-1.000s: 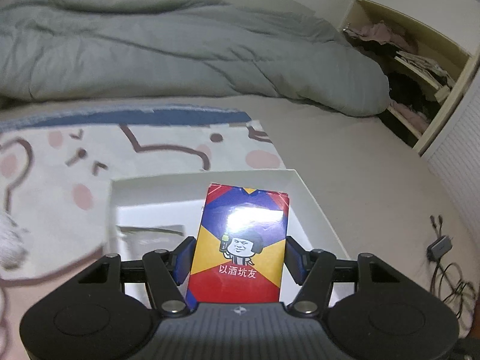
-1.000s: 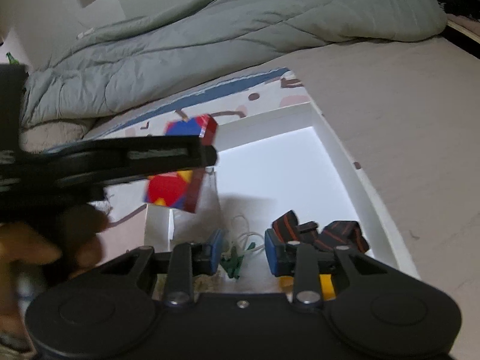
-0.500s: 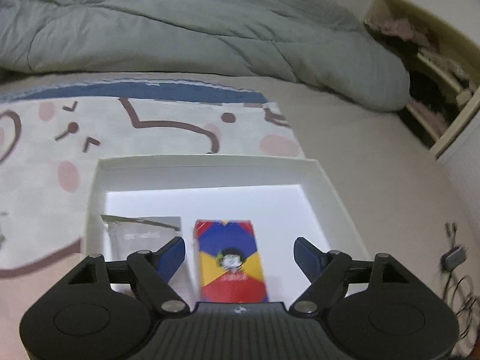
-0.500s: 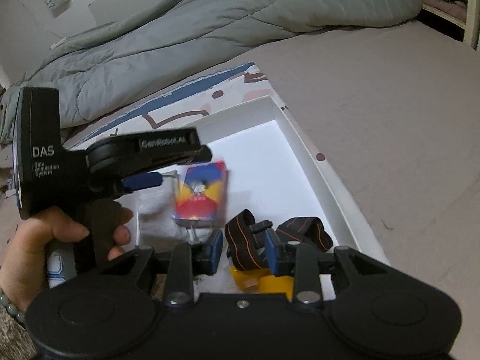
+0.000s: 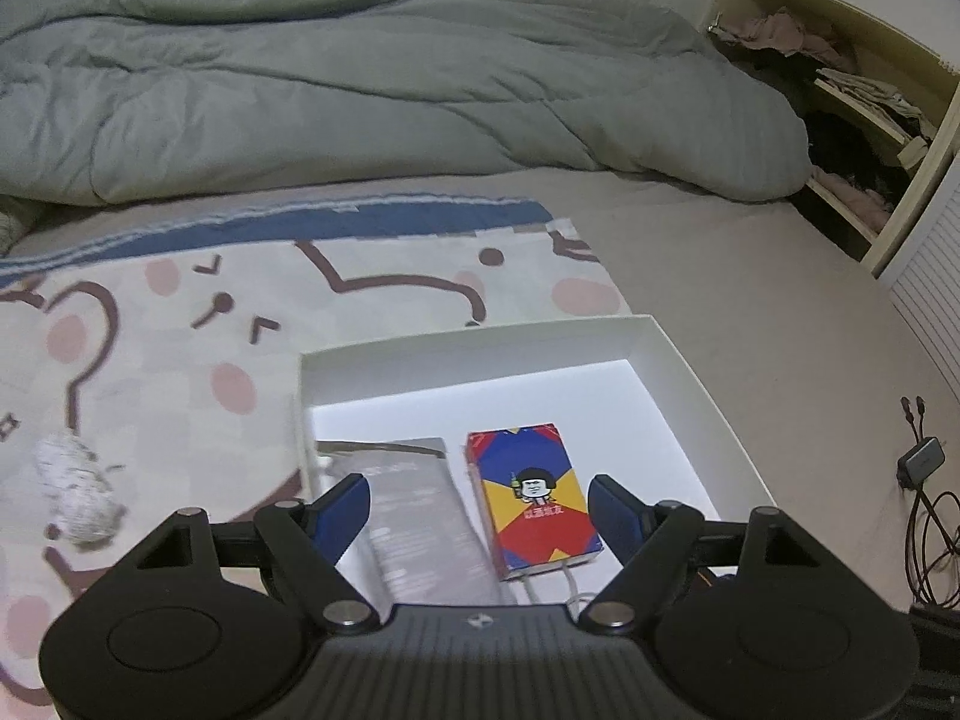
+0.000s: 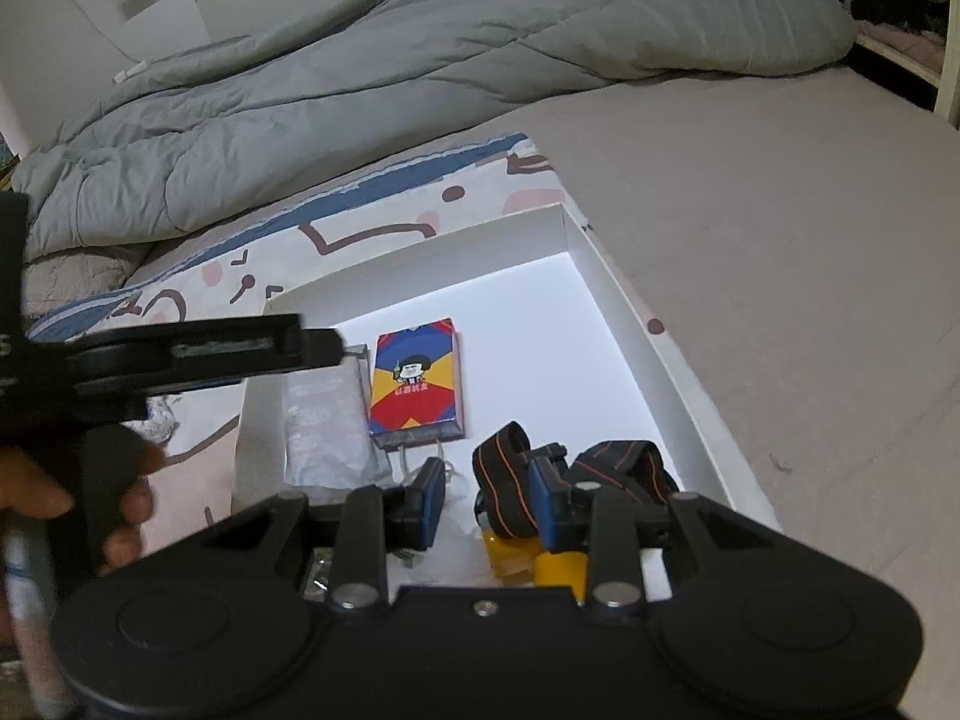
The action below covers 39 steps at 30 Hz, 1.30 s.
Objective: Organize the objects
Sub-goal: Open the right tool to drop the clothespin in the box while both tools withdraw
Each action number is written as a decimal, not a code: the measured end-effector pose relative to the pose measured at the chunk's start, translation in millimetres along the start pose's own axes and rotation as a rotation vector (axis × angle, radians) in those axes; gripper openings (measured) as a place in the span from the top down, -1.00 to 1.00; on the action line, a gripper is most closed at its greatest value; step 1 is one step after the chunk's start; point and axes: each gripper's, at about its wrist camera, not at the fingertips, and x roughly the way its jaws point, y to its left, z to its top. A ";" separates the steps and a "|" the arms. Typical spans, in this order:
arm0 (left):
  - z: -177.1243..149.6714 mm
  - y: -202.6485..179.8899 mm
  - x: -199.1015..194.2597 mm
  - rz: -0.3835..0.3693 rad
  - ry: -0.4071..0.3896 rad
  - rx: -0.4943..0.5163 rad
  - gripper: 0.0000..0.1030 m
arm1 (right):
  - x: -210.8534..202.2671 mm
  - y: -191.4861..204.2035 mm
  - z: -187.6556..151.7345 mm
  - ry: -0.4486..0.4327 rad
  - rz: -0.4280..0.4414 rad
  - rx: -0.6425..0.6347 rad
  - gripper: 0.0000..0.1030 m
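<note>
A red, blue and yellow card box (image 5: 531,498) lies flat in the white tray (image 5: 468,342); it also shows in the right wrist view (image 6: 417,381). My left gripper (image 5: 479,507) is open and empty, raised above the box. A silver foil packet (image 5: 414,516) lies left of the box. My right gripper (image 6: 487,501) is open a little and empty, over the tray's near end, beside a black headband with orange stripes (image 6: 624,468). The left gripper's body (image 6: 180,354) crosses the right wrist view.
The tray (image 6: 636,312) sits on a cartoon-print blanket (image 5: 180,312) on a bed. A grey duvet (image 5: 360,96) lies behind. A white crumpled thing (image 5: 75,489) lies left of the tray. Cables (image 5: 924,516) lie at the right. A yellow item (image 6: 558,564) sits under the right gripper.
My left gripper opened and let go of the card box, which now lies flat in the tray. The left gripper then drew back and up. The right gripper stayed over the tray's near end.
</note>
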 end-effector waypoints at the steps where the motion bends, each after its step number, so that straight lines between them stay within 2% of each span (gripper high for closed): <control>1: 0.3 1.1 -5.6 0.002 -0.002 0.006 -0.56 | -1.4 1.1 0.0 -0.005 -0.002 -0.001 0.37; 11: -8.5 9.0 -57.6 0.024 -0.023 0.075 -0.57 | -21.2 16.0 -1.0 -0.061 -0.023 -0.019 0.32; 16: -16.7 13.5 -77.9 0.033 -0.038 0.079 -0.65 | -29.9 24.6 -4.2 -0.093 -0.054 -0.053 0.10; 24: -29.7 27.0 -97.2 0.066 -0.050 0.051 -0.89 | -43.6 30.0 -8.7 -0.134 -0.076 -0.082 -0.08; 30: -38.5 38.7 -102.8 0.108 -0.062 0.041 -0.99 | -54.6 33.2 -13.8 -0.172 -0.101 -0.117 -0.32; 35: -47.0 43.1 -104.7 0.127 -0.073 0.057 -1.00 | -60.5 33.2 -17.2 -0.197 -0.117 -0.124 -0.52; 39: -50.4 47.0 -106.6 0.129 -0.078 0.048 -1.00 | -62.0 33.7 -20.1 -0.216 -0.142 -0.140 -0.88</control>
